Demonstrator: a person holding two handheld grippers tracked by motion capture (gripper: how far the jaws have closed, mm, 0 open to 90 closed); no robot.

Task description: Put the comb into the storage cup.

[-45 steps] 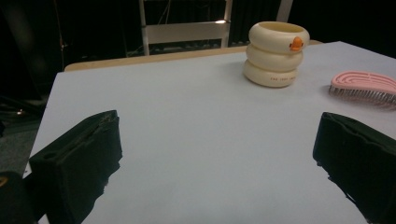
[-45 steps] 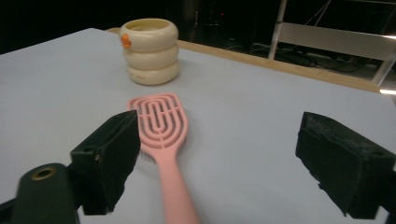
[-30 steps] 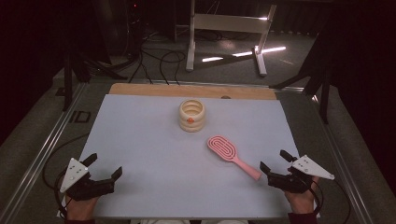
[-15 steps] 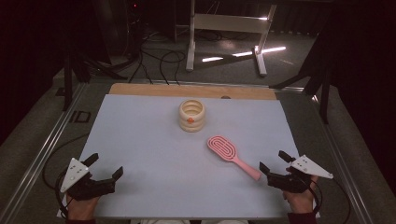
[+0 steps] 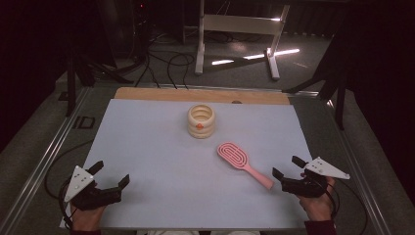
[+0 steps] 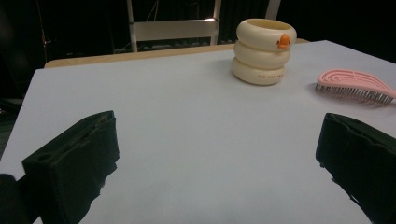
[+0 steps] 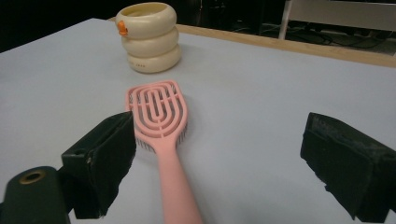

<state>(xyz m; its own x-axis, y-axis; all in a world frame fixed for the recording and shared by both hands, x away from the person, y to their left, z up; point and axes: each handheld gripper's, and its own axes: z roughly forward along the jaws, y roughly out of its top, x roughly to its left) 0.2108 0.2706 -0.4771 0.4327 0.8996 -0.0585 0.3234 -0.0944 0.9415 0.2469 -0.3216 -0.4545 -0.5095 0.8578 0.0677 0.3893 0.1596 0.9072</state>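
One pink plastic hairbrush with a slotted oval head [image 5: 244, 164] lies on the table. One cream-coloured holder shaped like three stacked rings [image 5: 201, 121] stands there too, and it bears one small orange mark on its side. One pale blue-grey sheet [image 5: 161, 161] covers the table, and one strip of bare wood [image 5: 147, 94] shows along its far edge. Two black two-jaw grippers are present: the left gripper [image 5: 108, 175] and the right gripper [image 5: 288, 167], each with two jaws set apart and each carrying one grey three-cornered plate. Two hands hold them, one hand per gripper. On the floor beyond the table stands one white metal frame [image 5: 235, 29].
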